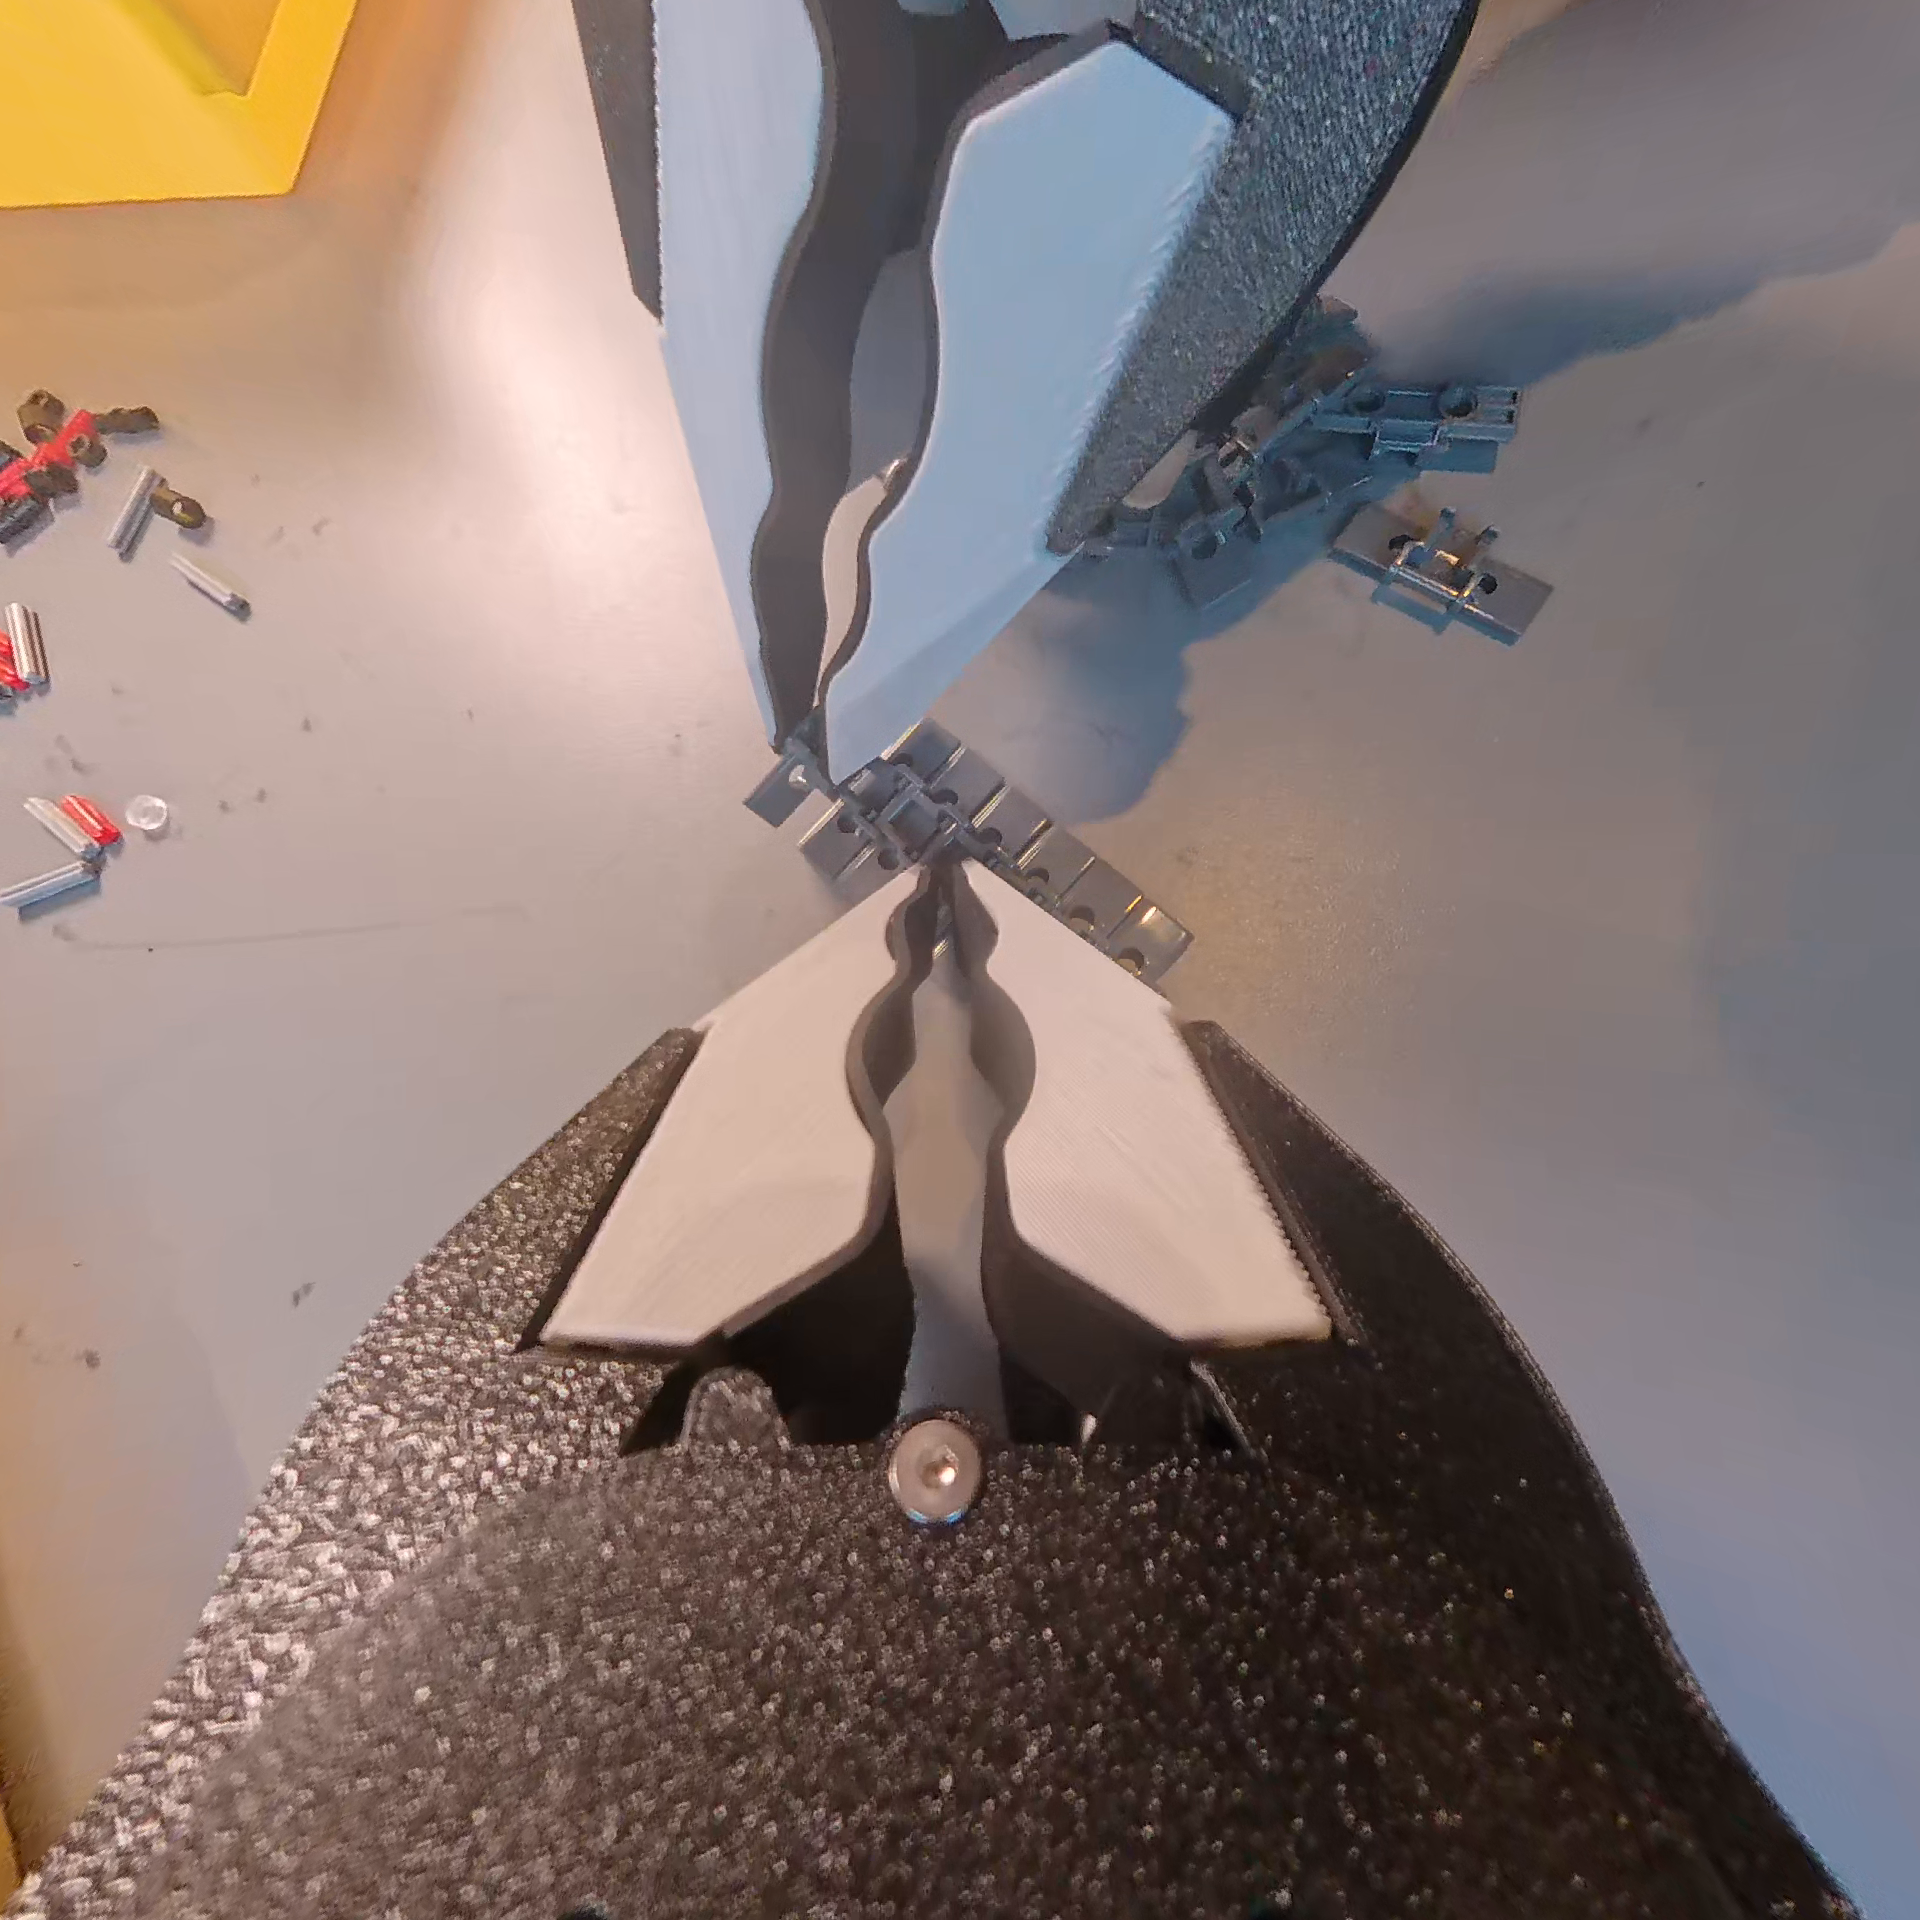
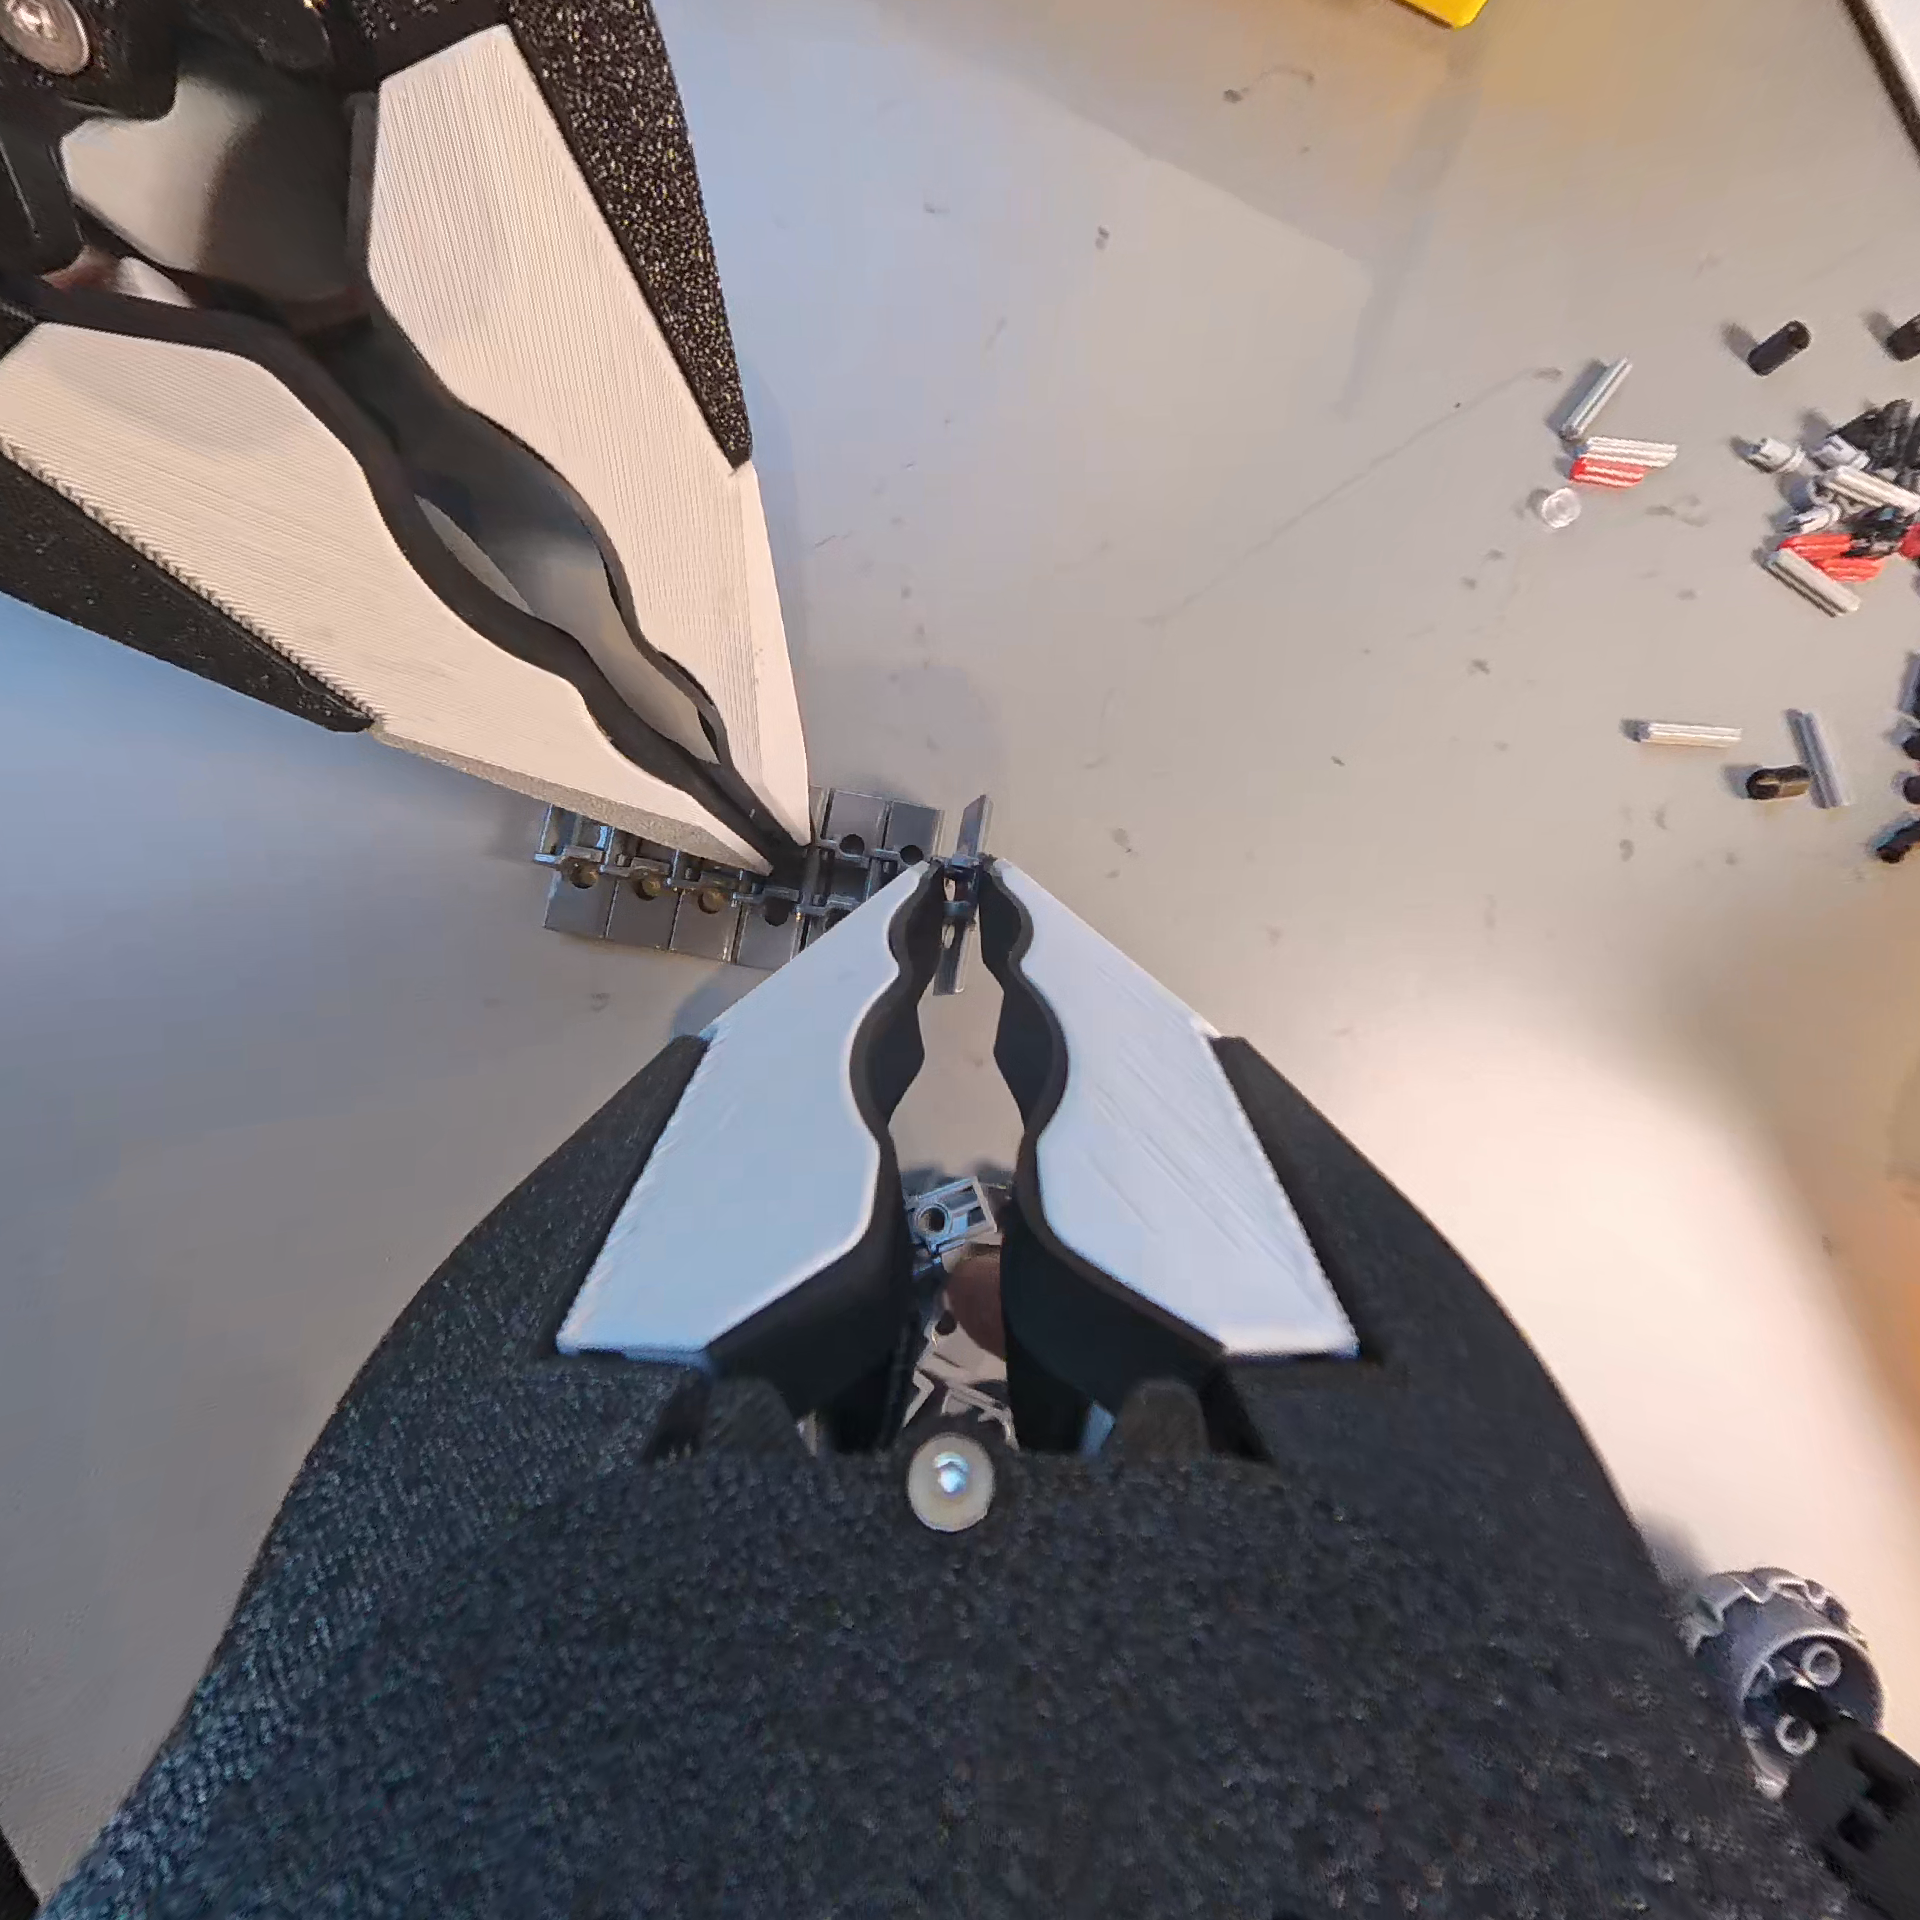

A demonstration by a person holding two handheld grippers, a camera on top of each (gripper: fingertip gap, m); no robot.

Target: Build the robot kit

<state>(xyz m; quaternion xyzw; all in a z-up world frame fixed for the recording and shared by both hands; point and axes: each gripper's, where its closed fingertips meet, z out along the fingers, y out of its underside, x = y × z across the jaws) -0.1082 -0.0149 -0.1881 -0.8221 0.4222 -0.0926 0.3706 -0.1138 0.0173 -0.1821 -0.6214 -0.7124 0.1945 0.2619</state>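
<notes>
Left hand-held gripper [image 1: 940, 878] on grey track chain [image 1: 1049, 862], scuffed grey tabletop [image 1: 416, 1039]

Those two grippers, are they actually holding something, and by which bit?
The left gripper pinches the grey link chain mid-length, at its raised middle ridge. The right gripper pinches one tilted grey link at the chain's end.

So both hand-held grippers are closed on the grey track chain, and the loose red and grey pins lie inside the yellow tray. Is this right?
Not fully. The pins lie on the bare table, outside the yellow tray, as the left wrist view shows. The rest holds: left hand-held gripper and right hand-held gripper are closed on the grey track chain.
</notes>
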